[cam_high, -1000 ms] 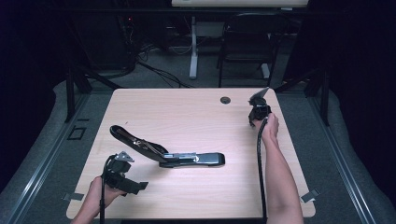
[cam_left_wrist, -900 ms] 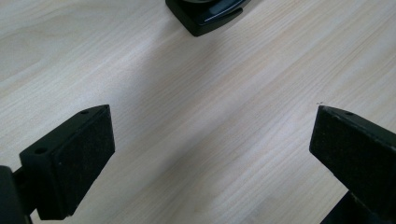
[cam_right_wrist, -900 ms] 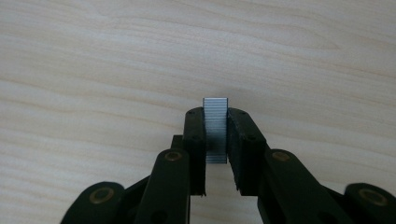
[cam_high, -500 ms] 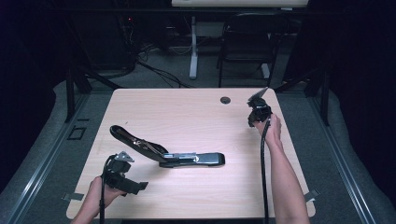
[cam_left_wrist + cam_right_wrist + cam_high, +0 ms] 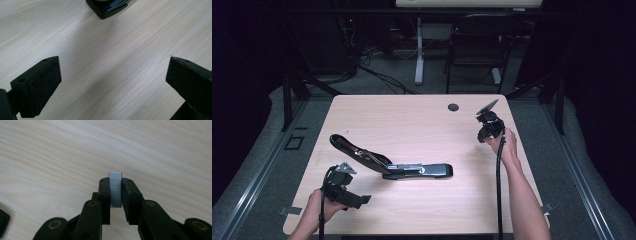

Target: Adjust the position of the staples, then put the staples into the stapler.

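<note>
between the right gripper's (image 5: 115, 185) jaws sits a strip of staples (image 5: 115, 189), clamped upright.

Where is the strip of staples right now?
The strip of staples is pinched between the right gripper jaws, above the table's right side, near its round hole.

Change since the earlier frames: the right gripper (image 5: 484, 134), held over the right side of the table (image 5: 412, 120), has shifted slightly toward the near edge and a little leftward in the high view. The person's right hand (image 5: 507, 147) and forearm have moved with it, and the trailing cable (image 5: 499, 190) follows. The jaws are clamped on a strip of staples (image 5: 115, 188), carried along with the gripper, as the right gripper view shows.
</note>
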Available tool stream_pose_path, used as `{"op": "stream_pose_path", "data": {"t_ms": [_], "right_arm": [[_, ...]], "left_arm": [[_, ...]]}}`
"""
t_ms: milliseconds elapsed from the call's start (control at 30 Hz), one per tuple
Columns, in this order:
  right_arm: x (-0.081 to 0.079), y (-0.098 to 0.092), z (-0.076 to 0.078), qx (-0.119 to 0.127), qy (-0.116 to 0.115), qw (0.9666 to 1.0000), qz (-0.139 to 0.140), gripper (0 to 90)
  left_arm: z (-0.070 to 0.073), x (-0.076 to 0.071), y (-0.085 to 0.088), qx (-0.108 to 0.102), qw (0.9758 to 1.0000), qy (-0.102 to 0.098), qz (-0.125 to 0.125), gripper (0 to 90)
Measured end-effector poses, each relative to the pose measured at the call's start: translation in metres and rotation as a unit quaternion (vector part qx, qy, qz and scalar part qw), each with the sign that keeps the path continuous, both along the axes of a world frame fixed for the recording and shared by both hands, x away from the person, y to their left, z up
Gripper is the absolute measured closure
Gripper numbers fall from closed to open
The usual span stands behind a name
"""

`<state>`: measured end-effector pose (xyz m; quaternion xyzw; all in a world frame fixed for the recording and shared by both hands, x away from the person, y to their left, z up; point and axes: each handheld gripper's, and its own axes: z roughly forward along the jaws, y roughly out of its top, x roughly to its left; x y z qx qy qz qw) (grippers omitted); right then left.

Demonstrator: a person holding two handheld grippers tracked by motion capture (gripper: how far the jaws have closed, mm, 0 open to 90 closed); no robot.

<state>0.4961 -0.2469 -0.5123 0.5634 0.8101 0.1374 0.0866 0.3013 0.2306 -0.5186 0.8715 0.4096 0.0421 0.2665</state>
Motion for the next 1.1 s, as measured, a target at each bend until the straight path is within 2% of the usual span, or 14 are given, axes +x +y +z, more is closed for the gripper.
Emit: {"op": "stream_pose_path", "data": {"t_ms": [100, 333, 367, 500, 567, 600, 633, 667, 700, 833, 867, 900, 933, 1100], "right_arm": [[-0.005, 0.000, 0.002, -0.007, 0.009, 0.9998, 0.015, 78.3], [-0.016, 0.003, 0.002, -0.007, 0.009, 0.9991, 0.042, 78.3], [-0.018, 0.004, 0.002, -0.001, 0.005, 0.9991, 0.041, 78.3], [-0.023, 0.006, 0.009, -0.002, 0.008, 0.9979, 0.064, 78.3], [-0.026, 0.008, 0.011, -0.003, 0.005, 0.9972, 0.074, 78.2], [-0.028, 0.009, 0.011, 0.005, -0.004, 0.9976, 0.068, 78.3], [-0.029, 0.009, 0.013, -0.003, 0.005, 0.9967, 0.081, 78.3], [-0.030, 0.010, 0.011, 0.005, -0.002, 0.9970, 0.077, 78.3], [-0.030, 0.010, 0.012, -0.003, 0.005, 0.9960, 0.089, 78.2], [-0.035, 0.013, 0.013, 0.005, 0.004, 0.9950, 0.100, 78.3], [-0.036, 0.013, 0.014, 0.003, 0.006, 0.9946, 0.103, 78.3], [-0.038, 0.014, 0.013, 0.012, 0.002, 0.9948, 0.101, 78.3], [-0.039, 0.014, 0.015, 0.006, 0.005, 0.9942, 0.107, 78.2], [-0.044, 0.016, 0.017, 0.011, 0.009, 0.9924, 0.122, 78.3]], "left_arm": [[0.000, 0.000, 0.000, 0.000, 1.0000, 0.000, 0.001, 0.3], [0.000, 0.000, 0.000, 0.000, 1.0000, 0.002, 0.001, 0.3], [0.000, 0.000, 0.001, 0.001, 1.0000, 0.001, 0.003, 0.3], [0.000, 0.000, 0.003, 0.001, 1.0000, 0.002, 0.006, 0.3], [-0.001, 0.000, 0.005, 0.001, 1.0000, 0.003, 0.008, 0.3], [0.000, 0.000, 0.005, 0.002, 1.0000, 0.003, 0.008, 0.2], [0.000, 0.000, 0.005, 0.001, 1.0000, 0.003, 0.008, 0.2], [0.000, 0.000, 0.006, 0.002, 1.0000, 0.003, 0.009, 0.2], [0.000, 0.000, 0.006, 0.000, 0.9999, 0.001, 0.011, 0.2], [0.000, 0.001, 0.007, 0.001, 0.9999, 0.003, 0.012, 0.2], [0.000, 0.001, 0.007, 0.001, 0.9999, 0.004, 0.014, 0.2], [0.000, 0.001, 0.007, -0.001, 0.9999, 0.003, 0.017, 0.2], [0.000, 0.002, 0.007, -0.001, 0.9998, 0.001, 0.019, 0.2], [0.001, 0.003, 0.011, -0.009, 0.9993, -0.006, 0.035, 0.2]]}}
